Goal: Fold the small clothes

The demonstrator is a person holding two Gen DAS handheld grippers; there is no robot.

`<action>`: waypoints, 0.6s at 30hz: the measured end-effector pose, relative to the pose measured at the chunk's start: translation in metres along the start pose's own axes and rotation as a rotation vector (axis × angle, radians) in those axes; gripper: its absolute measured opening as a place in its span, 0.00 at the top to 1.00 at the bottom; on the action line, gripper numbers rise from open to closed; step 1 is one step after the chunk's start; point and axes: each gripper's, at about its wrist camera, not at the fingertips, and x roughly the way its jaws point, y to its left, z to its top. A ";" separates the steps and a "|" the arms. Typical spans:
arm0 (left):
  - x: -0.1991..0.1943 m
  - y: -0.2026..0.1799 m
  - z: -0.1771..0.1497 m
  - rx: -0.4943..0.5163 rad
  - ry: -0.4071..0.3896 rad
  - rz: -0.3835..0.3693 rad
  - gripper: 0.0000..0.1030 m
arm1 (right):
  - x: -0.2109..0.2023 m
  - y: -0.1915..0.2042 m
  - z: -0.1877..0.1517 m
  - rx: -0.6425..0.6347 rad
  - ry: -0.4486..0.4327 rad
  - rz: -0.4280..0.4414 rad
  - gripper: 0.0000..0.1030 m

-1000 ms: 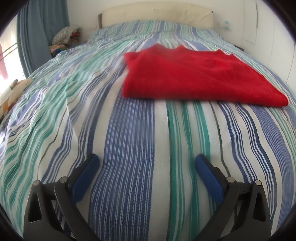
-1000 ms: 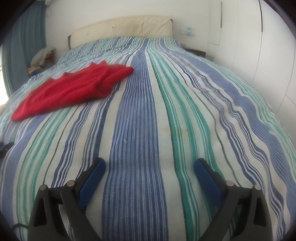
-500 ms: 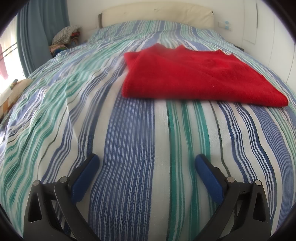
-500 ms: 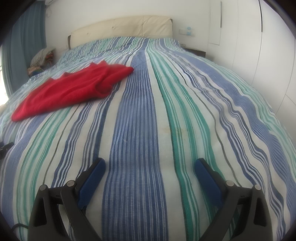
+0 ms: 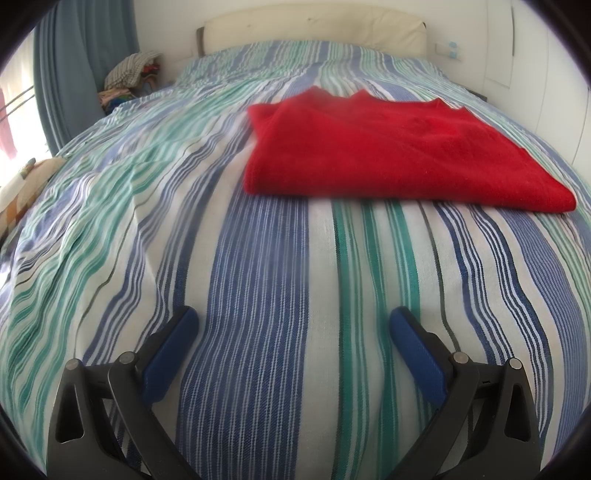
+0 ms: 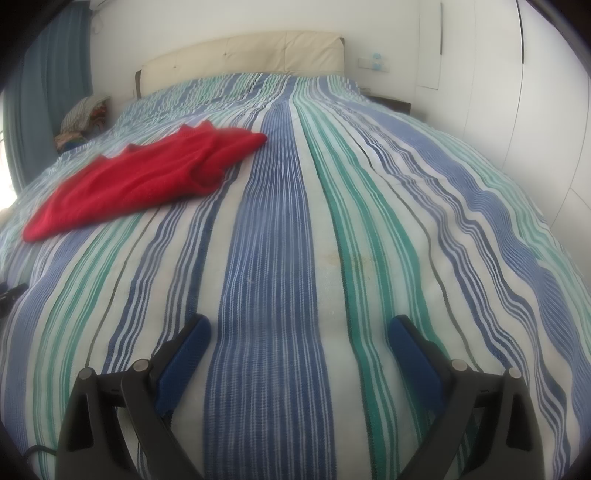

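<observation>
A red knitted garment (image 5: 388, 147) lies folded flat on the striped bedspread (image 5: 258, 277), ahead of my left gripper (image 5: 293, 321) and a little to its right. That gripper is open, low over the bedspread, with nothing between its blue pads. In the right wrist view the same red garment (image 6: 147, 177) lies far off to the upper left. My right gripper (image 6: 299, 328) is also open and holds nothing, over bare bedspread (image 6: 277, 258) well clear of the garment.
A cream headboard (image 5: 314, 26) stands at the far end of the bed. A heap of clothes (image 5: 129, 74) sits by the blue curtain (image 5: 74, 66) at the far left. White wardrobe doors (image 6: 517, 92) run along the right. A dark object (image 6: 9, 293) shows at the left edge.
</observation>
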 end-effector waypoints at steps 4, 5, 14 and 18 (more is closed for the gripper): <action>0.000 0.000 0.000 0.000 0.000 0.000 0.01 | 0.000 0.000 0.000 0.000 0.000 -0.001 0.06; 0.000 0.000 0.000 0.000 0.000 0.000 0.01 | 0.000 0.000 0.000 0.000 0.000 0.000 0.06; 0.000 0.000 0.000 0.000 0.000 0.001 0.01 | 0.000 0.000 0.000 0.001 0.001 0.000 0.06; 0.000 0.000 0.000 0.000 0.000 0.000 0.01 | -0.001 0.000 0.000 0.003 0.010 0.002 0.06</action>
